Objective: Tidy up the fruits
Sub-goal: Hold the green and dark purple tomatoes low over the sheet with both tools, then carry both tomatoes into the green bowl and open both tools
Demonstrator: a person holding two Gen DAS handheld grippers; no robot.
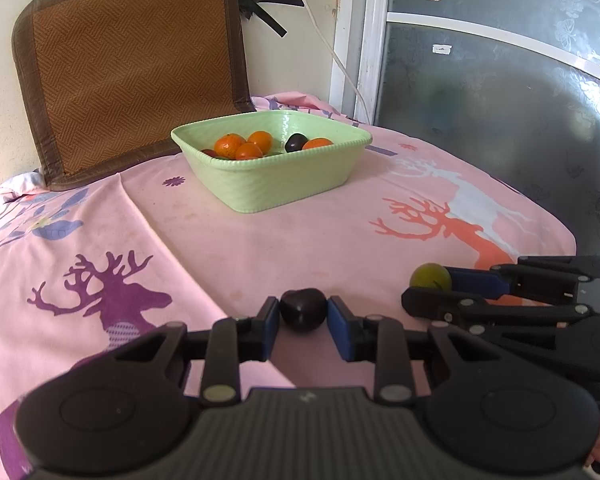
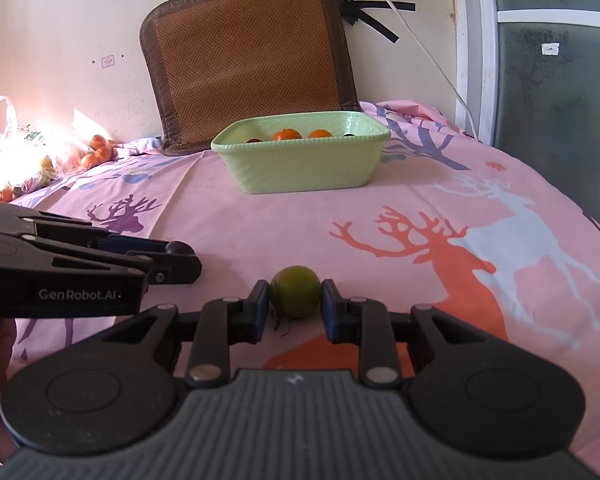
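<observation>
Right now I have both jaws pinching fruit low in frame: my left gripper (image 1: 303,314) clamps a dark plum (image 1: 303,311), my right gripper (image 2: 295,298) a green fruit (image 2: 295,291), ready for the green basket (image 1: 284,176) at upper centre.

Cream wall (image 2: 80,20) at back w/ a brown woven mat (image 1: 132,64) leaning on it. Pink deer-print cloth (image 1: 260,248) covers the desk. Frosted glass door (image 1: 500,92) on right; strong sunlight far left.

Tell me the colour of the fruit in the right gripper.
Green fruit, yellowish; clearest in the right wrist view.
</observation>
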